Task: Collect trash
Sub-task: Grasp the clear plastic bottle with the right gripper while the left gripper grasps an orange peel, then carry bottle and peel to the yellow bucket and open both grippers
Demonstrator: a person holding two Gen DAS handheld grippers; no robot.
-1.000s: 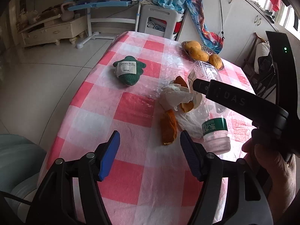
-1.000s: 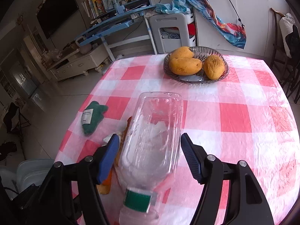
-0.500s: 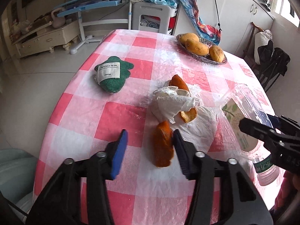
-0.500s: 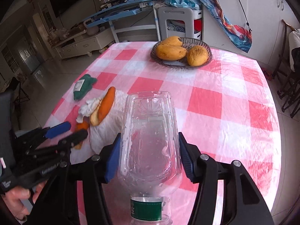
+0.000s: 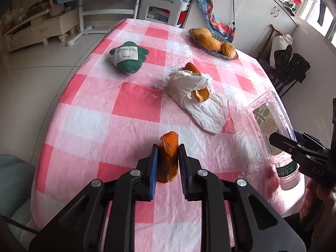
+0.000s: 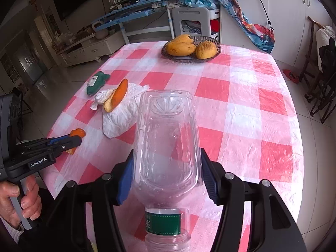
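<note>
Here the left tool [image 5: 168, 163] has just been closing on an orange peel [image 5: 168, 155] at the near edge of the tabletop [image 5: 134, 103]; its blue pads now stand narrow on either side of the peel, which stands upright between them, and they appear to press it. In the right wrist view the same tool [image 6: 73, 139] reaches in from the left over the peel [image 6: 76, 134], with a hand [image 6: 19, 201] on its grip at the lower left.

The right tool [image 6: 167, 178] holds a clear bottle [image 6: 168, 138], pads pressed on both of its sides, the green-labelled neck pointing back toward the camera and the base pointing away. From the left wrist view this bottle [image 5: 273, 126] hangs at the right edge of the tabletop, in the right tool [image 5: 298, 147].

Farther out, near the middle of the tabletop, a crumpled white tissue [image 5: 195, 98] lies with two more peels tucked in it, one at its far end [image 5: 190, 68] and one on top [image 5: 201, 93]. A green cloth [image 5: 128, 59] with a white label sits to the left of that, well apart. At the far right a bowl [image 5: 212, 49] holds mangoes [image 5: 208, 40]. The tabletop wears a pink and white checked cover under clear plastic.
</note>
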